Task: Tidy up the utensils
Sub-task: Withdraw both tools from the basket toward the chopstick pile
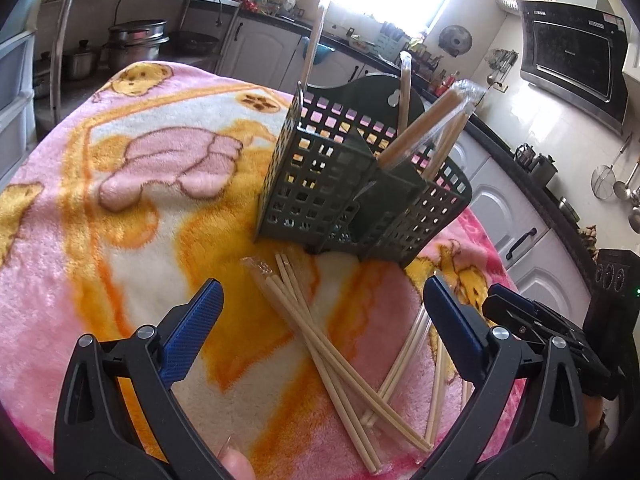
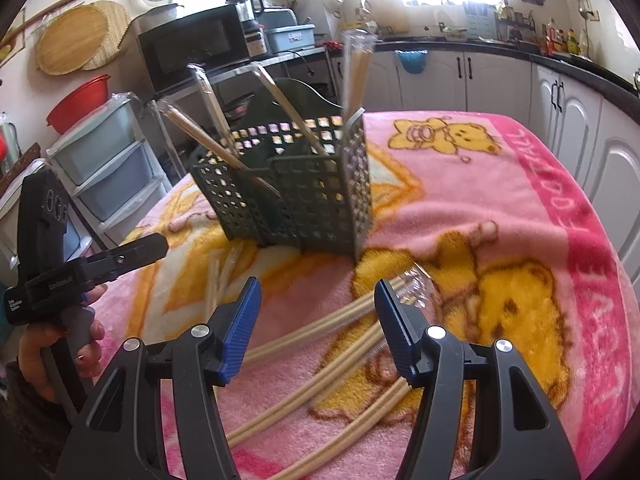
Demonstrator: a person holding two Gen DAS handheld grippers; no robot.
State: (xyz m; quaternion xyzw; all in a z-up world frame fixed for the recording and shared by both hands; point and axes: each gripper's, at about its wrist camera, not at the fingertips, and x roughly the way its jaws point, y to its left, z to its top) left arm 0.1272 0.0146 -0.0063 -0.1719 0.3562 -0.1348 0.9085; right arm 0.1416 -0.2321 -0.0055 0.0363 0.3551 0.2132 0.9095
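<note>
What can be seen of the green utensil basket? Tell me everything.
The green utensil basket is dark green, apparently plastic, with grid-perforated walls, inner dividers forming compartments and a taller solid back panel with a hanging hole. It stands upright on the pink cartoon blanket, beyond both open grippers. Several wrapped chopstick pairs lean inside it, sticking out above the rim. Loose chopsticks lie on the blanket just in front of its base; neither gripper touches it.

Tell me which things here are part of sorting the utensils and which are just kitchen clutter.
Part of the job:
- green utensil basket, with wrapped chopsticks already standing in it
- loose chopsticks lying on the pink blanket
- left hand-held gripper and right hand-held gripper, both open

Just lying about:
- microwave
- red basin
- plastic drawers
- pots
</note>
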